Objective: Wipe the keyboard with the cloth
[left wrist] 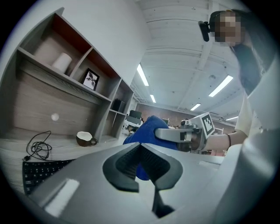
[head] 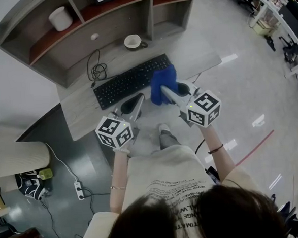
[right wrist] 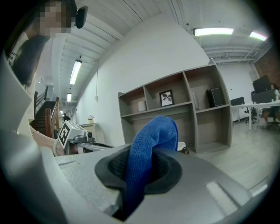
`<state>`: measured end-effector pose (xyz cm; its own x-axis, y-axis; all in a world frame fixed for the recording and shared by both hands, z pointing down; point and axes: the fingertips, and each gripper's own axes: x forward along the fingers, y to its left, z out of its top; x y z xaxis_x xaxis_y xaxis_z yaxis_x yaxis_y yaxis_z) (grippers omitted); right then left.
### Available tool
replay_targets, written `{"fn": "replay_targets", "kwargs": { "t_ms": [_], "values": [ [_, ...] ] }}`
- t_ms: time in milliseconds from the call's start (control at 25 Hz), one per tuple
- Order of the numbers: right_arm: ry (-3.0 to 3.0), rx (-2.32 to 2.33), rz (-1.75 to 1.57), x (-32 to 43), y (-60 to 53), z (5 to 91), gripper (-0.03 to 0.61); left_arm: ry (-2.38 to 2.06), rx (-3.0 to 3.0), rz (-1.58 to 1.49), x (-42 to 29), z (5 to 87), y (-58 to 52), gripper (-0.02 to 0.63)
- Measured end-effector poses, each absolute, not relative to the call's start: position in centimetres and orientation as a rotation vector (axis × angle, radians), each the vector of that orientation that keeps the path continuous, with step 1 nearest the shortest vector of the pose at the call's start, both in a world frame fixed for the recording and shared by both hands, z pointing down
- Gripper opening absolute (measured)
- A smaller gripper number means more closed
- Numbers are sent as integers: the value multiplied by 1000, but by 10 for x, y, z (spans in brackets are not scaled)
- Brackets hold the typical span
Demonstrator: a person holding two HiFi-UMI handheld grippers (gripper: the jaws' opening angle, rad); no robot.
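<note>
Right gripper (right wrist: 142,168) is clamping blue cloth (right wrist: 154,135). Left gripper (left wrist: 141,148) is idling, fingers closed, empty. Advisable: pressing cloth flat, sweeping along keyboard (head: 126,83) rows.

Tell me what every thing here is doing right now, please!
right hand-held gripper, shut on the cloth
cloth, bunched up, held over the keyboard's right end
left hand-held gripper, shut, holding nothing
keyboard, lying flat on the desk
cable, loosely coiled behind the keyboard
cup, standing upright on the desk
</note>
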<state>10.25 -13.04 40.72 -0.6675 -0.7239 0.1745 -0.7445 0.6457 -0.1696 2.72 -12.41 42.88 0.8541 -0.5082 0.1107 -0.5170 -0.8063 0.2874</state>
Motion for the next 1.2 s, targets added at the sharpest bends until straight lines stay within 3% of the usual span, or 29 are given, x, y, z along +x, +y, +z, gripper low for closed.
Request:
{"fn": "replay_targets", "kwargs": {
  "t_ms": [1200],
  "values": [
    [-2749,1084,473,163,-264,440,51,-850,2548,19,84,464,-249,-3]
  ]
}}
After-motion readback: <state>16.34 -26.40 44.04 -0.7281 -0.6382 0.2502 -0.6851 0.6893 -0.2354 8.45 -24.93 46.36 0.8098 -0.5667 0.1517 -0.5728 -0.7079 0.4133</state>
